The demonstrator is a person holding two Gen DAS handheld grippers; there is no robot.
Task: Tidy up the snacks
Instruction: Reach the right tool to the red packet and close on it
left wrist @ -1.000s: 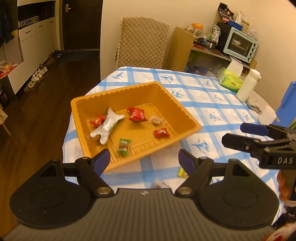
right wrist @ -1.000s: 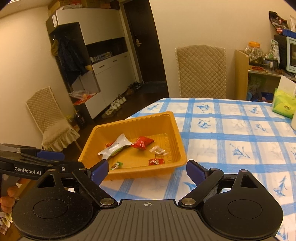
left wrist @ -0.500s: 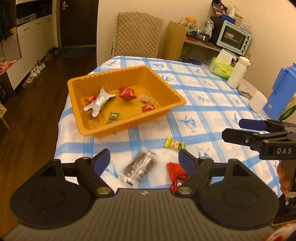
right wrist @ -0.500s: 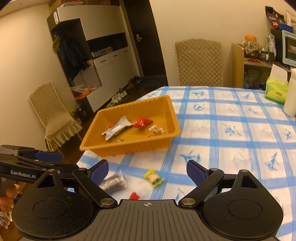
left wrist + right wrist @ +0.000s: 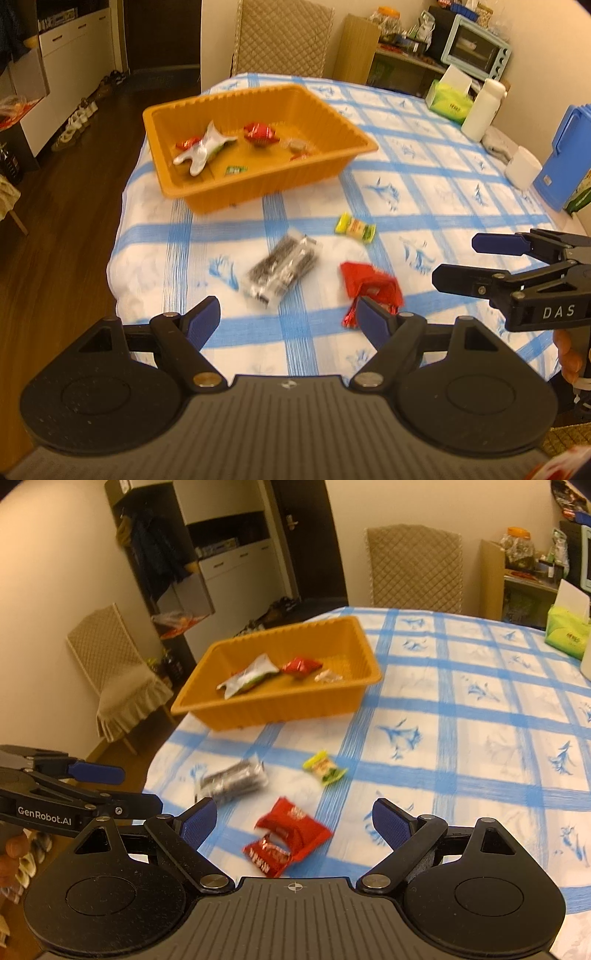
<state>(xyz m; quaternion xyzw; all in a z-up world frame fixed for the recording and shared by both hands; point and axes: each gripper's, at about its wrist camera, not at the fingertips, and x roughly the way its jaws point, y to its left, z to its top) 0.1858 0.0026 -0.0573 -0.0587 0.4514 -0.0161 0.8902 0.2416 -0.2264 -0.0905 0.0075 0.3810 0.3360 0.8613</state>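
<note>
Two hand-held grippers hovered over a tabletop [image 5: 461, 192] covered in a blue-and-white checked cloth, both with fingers spread wide and holding nothing. The left gripper [image 5: 288, 317] pointed toward three loose snacks lying on the cloth: a dark packet in clear wrap [image 5: 282, 271], a small yellow-green candy [image 5: 355, 228] just beyond it, and red wrappers [image 5: 369, 286] nearest the right-hand fingertip. The right gripper [image 5: 293, 821], seen from its own camera, hung above the same red wrappers [image 5: 290, 836], with the dark packet [image 5: 232, 781] to the left and the yellow-green candy [image 5: 325, 768] farther out.

Beyond the loose snacks, near the table's far left edge, an orange tray [image 5: 207, 110] held several pieces: a white packet [image 5: 203, 149], a red sweet [image 5: 260, 133] and smaller wrapped items, blurred in both views. From the right wrist the tray [image 5: 269, 705] sat well apart from the loose snacks.

A white bottle [image 5: 482, 110], a green tissue box [image 5: 448, 101], a white cup [image 5: 522, 171] and a blue container [image 5: 565, 162] stood along the far right side.
</note>
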